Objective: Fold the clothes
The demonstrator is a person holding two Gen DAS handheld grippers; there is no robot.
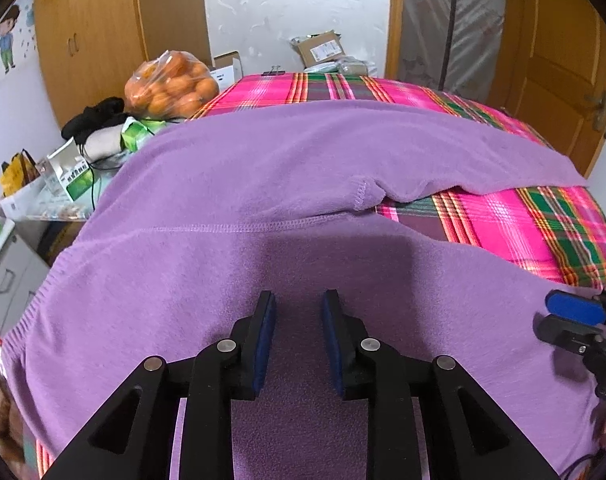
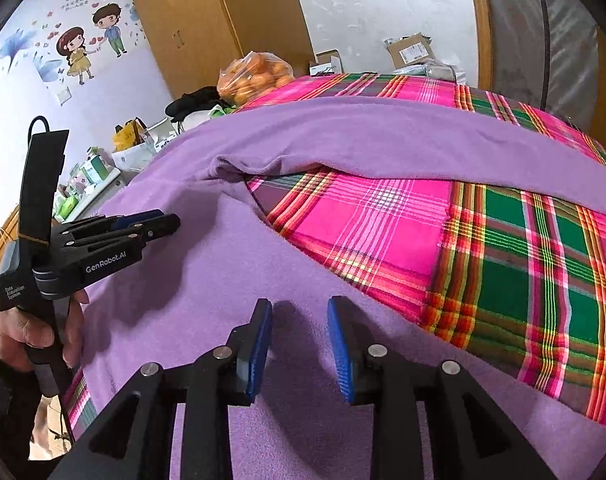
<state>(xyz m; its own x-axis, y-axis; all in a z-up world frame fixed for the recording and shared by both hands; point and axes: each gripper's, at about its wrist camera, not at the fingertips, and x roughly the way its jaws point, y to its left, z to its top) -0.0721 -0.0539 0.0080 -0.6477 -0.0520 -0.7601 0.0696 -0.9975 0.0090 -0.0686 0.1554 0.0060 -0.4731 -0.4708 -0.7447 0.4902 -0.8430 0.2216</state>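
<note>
— Bedroom, by the look of it: wooden wardrobe (image 1: 91, 36) along the far wall, cartoon wall stickers (image 2: 91, 46) on the left, and a door (image 1: 563, 64) on the right. What carries the clothes?

— Bed with a pink and green plaid sheet (image 2: 523, 248). Purple fleece trousers (image 1: 263, 168) lie spread across it, waistband at the left edge, the two legs running toward the right edge. Bare plaid shows in the wedge between the legs, where the crotch seam sits near the middle.

— And the tongs?

— Left gripper (image 1: 298, 300) hovers over the near leg close to the near edge; its blue pads stand a narrow gap apart with nothing pinched, only fleece seen below them. Right gripper (image 2: 299, 308) is likewise over the near leg, further toward the right, its jaws parted a little wider and also empty. A hand (image 2: 31, 332) grips the left tool's handle in the right wrist view.

— Anything past the bed?

— Bag of oranges (image 1: 169, 86) off the far left corner, cardboard boxes (image 1: 323, 50) beyond the far edge, and cartons on a side table (image 1: 59, 176) to the left.
</note>
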